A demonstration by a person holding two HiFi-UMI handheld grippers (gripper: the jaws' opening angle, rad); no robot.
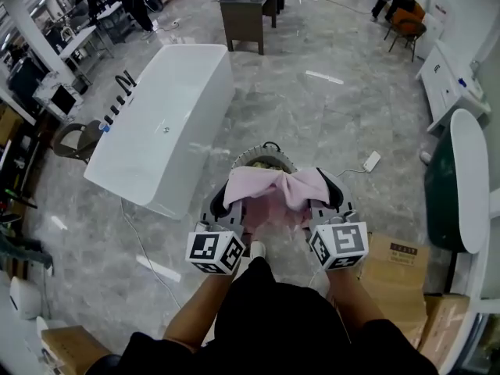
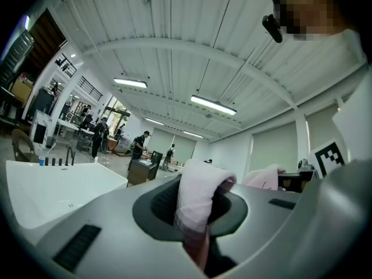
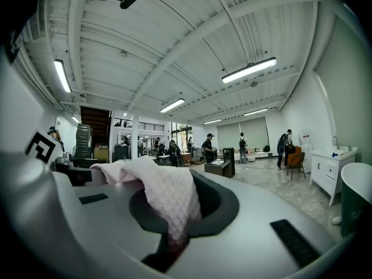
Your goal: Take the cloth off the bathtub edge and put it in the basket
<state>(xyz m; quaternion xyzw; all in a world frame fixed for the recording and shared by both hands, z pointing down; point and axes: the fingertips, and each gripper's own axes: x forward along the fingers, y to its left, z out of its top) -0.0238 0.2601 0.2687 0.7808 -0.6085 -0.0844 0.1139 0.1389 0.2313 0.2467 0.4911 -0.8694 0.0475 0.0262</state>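
Two grippers hold one pink cloth (image 1: pixel 275 186) stretched between them, low in the middle of the head view. At the left, the white bathtub (image 1: pixel 168 108) slants from upper centre toward the left edge, well apart from the cloth. The left gripper (image 1: pixel 229 196) is clamped on the cloth's left end; in its own view the fabric rises from the closed jaws and folds over. Just beyond the cloth a round rim shows, probably the basket (image 1: pixel 266 156), mostly hidden by fabric. The right gripper (image 1: pixel 326 194) pinches the cloth's right end. Cardboard boxes (image 1: pixel 394 268) sit at lower right.
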